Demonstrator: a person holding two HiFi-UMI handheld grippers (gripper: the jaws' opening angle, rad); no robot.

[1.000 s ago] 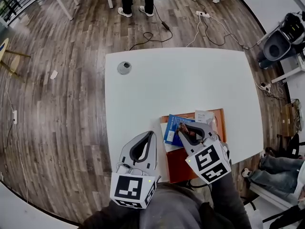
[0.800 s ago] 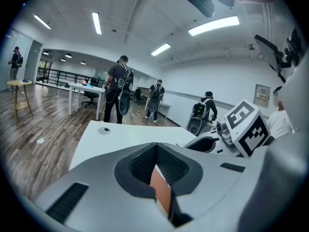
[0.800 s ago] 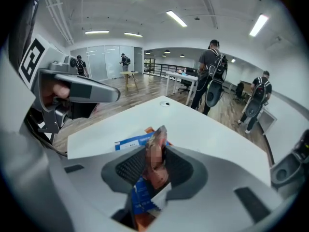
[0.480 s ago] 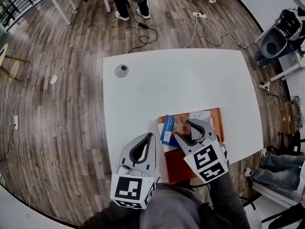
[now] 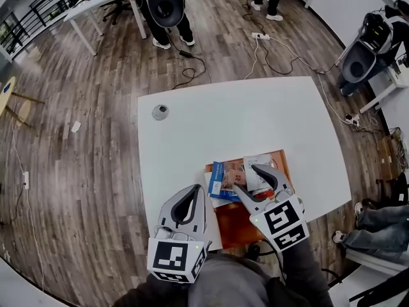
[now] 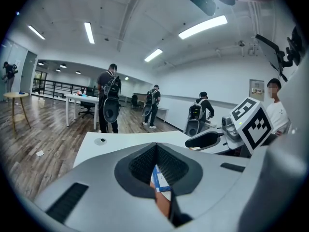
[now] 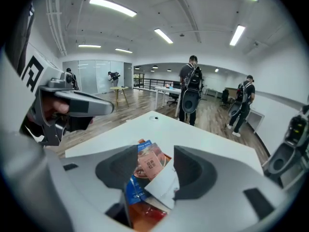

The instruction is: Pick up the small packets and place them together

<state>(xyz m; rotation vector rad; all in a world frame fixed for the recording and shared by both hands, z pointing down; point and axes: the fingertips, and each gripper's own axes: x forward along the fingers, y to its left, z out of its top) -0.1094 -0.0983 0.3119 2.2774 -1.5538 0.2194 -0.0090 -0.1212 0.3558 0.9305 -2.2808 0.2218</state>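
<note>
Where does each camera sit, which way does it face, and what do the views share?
Head view: on the person's head, facing steeply down at the white table, orange tray and packets; left gripper and right gripper show.
Left gripper view: on the left gripper, facing along its shut jaws across the white table; right gripper at right.
Right gripper view: on the right gripper, facing forward and down at the packets between its opening jaws, pads not pressing them; left gripper at left.
Shared: every view shows the white table; each gripper view shows the other gripper.
</note>
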